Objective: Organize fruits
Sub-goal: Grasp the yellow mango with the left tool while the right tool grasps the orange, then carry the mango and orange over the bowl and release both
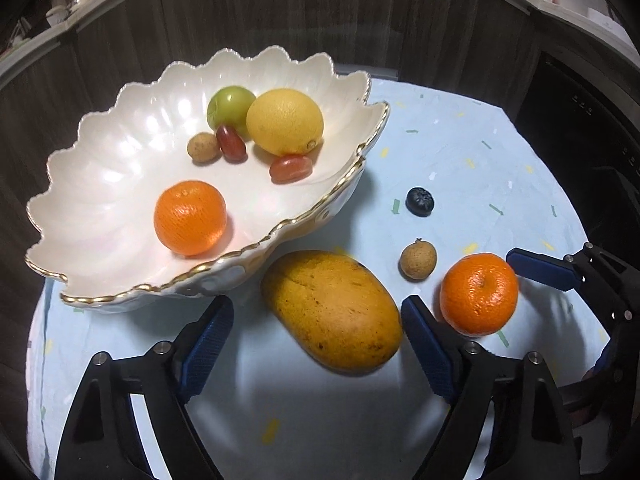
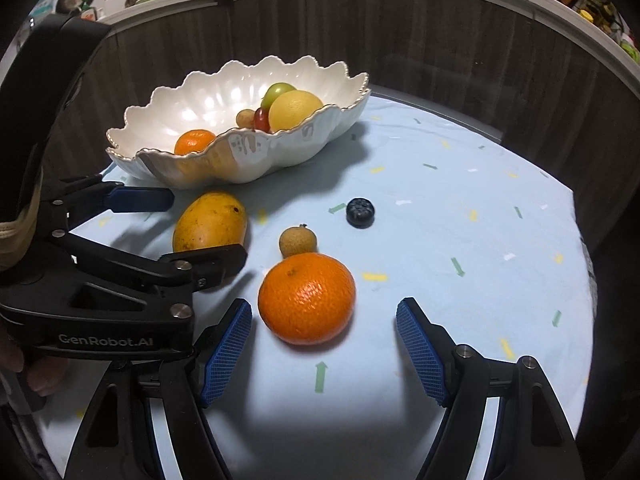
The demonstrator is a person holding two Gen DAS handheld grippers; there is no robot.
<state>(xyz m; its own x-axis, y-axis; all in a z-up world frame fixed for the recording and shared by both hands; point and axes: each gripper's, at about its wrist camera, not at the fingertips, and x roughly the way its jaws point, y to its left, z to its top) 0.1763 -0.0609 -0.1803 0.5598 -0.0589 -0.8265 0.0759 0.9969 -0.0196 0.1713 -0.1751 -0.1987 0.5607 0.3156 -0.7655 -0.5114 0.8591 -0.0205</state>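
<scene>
A yellow-orange mango [image 1: 332,312] lies on the blue cloth in front of the white scalloped bowl [image 1: 100,184]. My left gripper [image 1: 318,304] is open and straddles it; the right pad is close to its skin and the left pad stands clear. An orange [image 2: 306,302] sits between the open jaws of my right gripper [image 2: 324,307], with a gap on both sides. A brown longan [image 2: 298,242] and a dark blueberry [image 2: 360,212] lie just beyond it. The bowl [image 2: 168,112] holds another orange [image 1: 190,218], a yellow citrus [image 1: 284,120], a green fruit, two red grape tomatoes and a small brown fruit.
The round table carries a pale blue cloth [image 2: 460,208] with confetti marks, open to the right of the blueberry. A dark wood-panelled wall [image 1: 280,20] curves close behind the bowl, with a cluttered shelf above it. A hand [image 2: 40,376] holds the left gripper at the lower left.
</scene>
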